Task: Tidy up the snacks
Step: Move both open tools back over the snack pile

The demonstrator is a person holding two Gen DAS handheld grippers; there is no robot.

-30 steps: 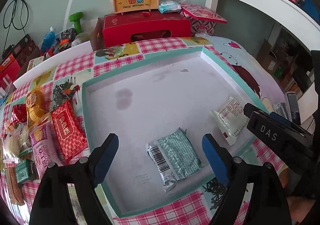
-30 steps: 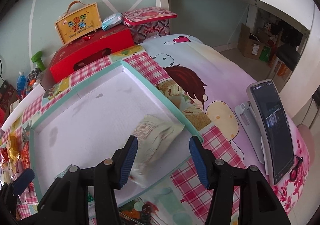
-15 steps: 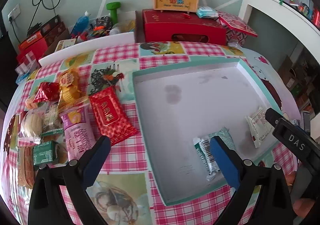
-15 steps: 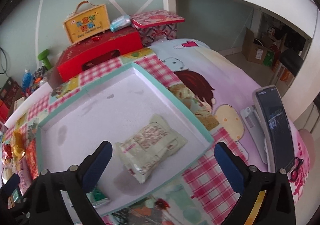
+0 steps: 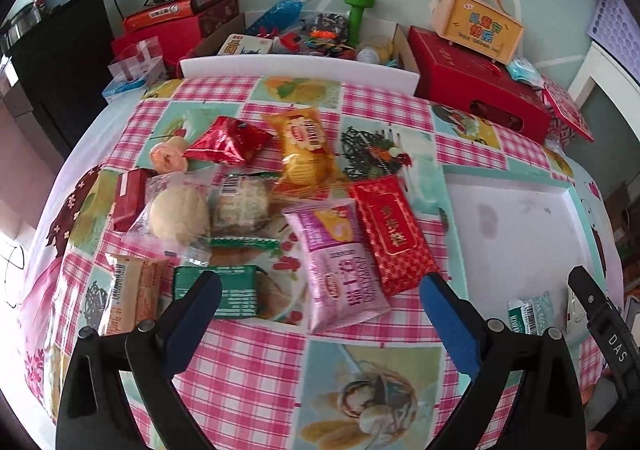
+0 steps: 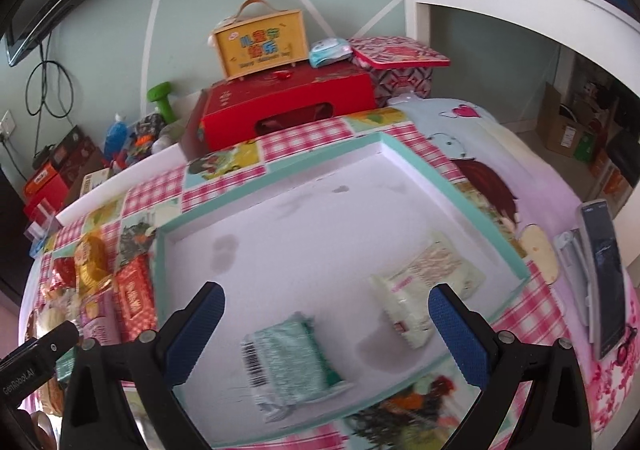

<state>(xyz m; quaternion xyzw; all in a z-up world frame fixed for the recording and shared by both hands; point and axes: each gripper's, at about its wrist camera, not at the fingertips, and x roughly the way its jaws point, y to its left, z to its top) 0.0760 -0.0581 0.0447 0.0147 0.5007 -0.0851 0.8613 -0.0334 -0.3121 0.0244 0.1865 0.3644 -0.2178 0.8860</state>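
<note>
- The left gripper (image 5: 318,300) has 2 black plastic arms, each ending in a blue finger pad (image 5: 198,308) with a fine textured face.
- A round silver screw (image 5: 145,326) sits on each arm near the pad, with another further out at 8 and 4 o'clock.
- The right gripper (image 6: 326,312) has the same build: black arms, blue pads (image 6: 456,330), silver screws.
- White letters "DAS" mark the right gripper's black body at 4 o'clock in the left wrist view.
- White lettering "GenRoboAI" marks the left gripper's black body at 8 o'clock in the right wrist view.
</note>
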